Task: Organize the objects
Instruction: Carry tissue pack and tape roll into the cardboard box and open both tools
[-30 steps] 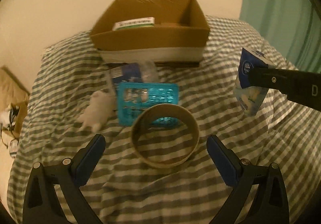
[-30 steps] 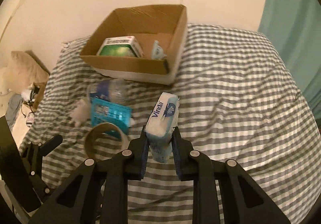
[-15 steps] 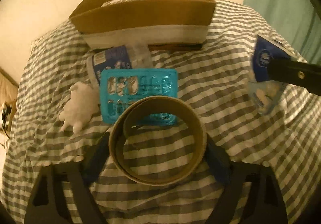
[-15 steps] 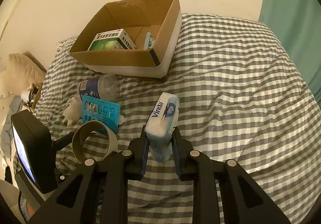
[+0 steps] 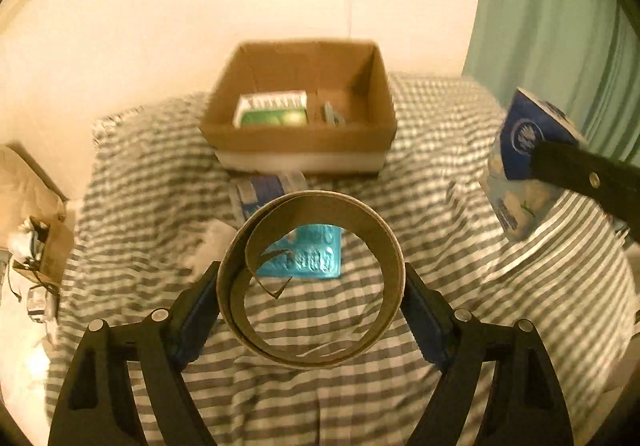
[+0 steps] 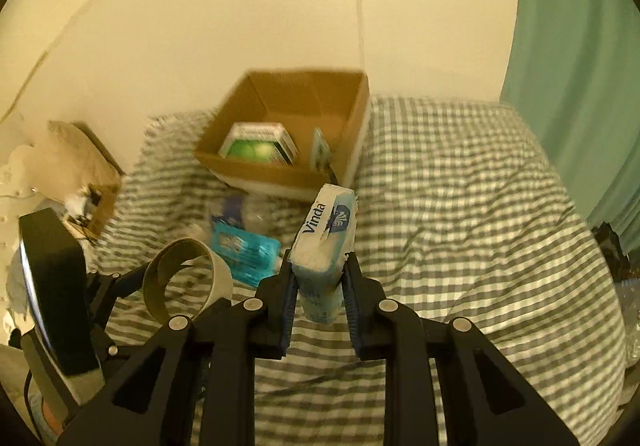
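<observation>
Where grippers hover: box [image 5: 298, 148] with carton [image 5: 274, 110].

Cardboard, cloth and plastic on a checked bed

The cardboard ring [image 5: 310, 278] and the open box [image 5: 298, 110] look matt brown; the bedsheet [image 6: 460, 206] is soft, wrinkled woven cloth; the tissue pack [image 6: 326, 246] wears glossy plastic film; the blister card [image 5: 312, 258] is shiny teal; the gripper fingers [image 6: 288, 302] are matt black plastic.

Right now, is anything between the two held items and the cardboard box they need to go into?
Nothing visible blocks either. The left gripper holds the cardboard ring, the right gripper the tissue pack, both above the bedspread. The bottle and blister pack lie low. The cardboard box is open-topped.
</observation>
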{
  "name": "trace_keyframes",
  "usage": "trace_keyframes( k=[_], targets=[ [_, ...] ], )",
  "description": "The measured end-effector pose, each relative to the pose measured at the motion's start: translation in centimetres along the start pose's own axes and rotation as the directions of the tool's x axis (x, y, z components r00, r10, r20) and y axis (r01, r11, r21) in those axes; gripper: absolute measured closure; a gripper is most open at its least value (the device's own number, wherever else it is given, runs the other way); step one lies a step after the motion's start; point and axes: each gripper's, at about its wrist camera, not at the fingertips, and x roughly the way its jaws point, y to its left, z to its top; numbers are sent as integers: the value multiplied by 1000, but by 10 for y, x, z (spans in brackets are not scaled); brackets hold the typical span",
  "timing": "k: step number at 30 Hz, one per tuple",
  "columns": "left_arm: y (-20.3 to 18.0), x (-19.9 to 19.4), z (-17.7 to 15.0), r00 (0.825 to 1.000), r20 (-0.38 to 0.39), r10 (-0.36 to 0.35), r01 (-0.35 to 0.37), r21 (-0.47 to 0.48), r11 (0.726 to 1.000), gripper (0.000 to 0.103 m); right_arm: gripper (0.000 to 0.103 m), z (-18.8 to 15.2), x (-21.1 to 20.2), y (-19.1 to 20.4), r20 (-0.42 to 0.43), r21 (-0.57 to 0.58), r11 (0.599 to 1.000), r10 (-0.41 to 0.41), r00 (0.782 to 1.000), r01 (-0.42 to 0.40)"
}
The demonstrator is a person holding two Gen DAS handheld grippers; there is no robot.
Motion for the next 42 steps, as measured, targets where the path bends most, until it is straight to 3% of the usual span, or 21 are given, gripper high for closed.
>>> trace_keyframes(
  k=[5, 11, 16, 20, 27, 30, 36, 42],
  targets=[
    [14, -47, 24, 998, 60, -23, 24, -8, 1000, 18, 82, 11, -55, 24, 69, -66, 998, 9, 998, -4],
    [22, -106, 76, 983, 184, 3, -15, 60, 998, 18, 82, 38, -106, 47, 136, -157, 988, 14, 991, 8],
    [25, -126, 126, 965, 263, 2, -25, 84, 996, 18, 82, 87, -129, 63, 178, -214, 977, 19, 984, 20],
    [33, -118, 161, 954, 299, 6, -31, 78, 996, 18, 82, 130, -126, 68, 184, -223, 975, 22, 983, 20],
    [57, -30, 210, 972, 230, 49, -56, 27, 998, 18, 82, 200, -63, 62, 174, -195, 980, -3, 985, 37],
    [72, 20, 215, 979, 204, 8, -5, -15, 1000, 18, 82, 215, -15, 57, 147, -175, 985, 23, 989, 4],
    [86, 113, 198, 995, 103, 0, 3, -23, 1000, 18, 82, 217, 109, 43, -1, -155, 988, 5, 1000, -5],
    [77, 153, 195, 994, 108, 3, -8, 43, 999, 18, 82, 204, 180, 33, -89, -135, 991, -13, 996, 1]
  ],
)
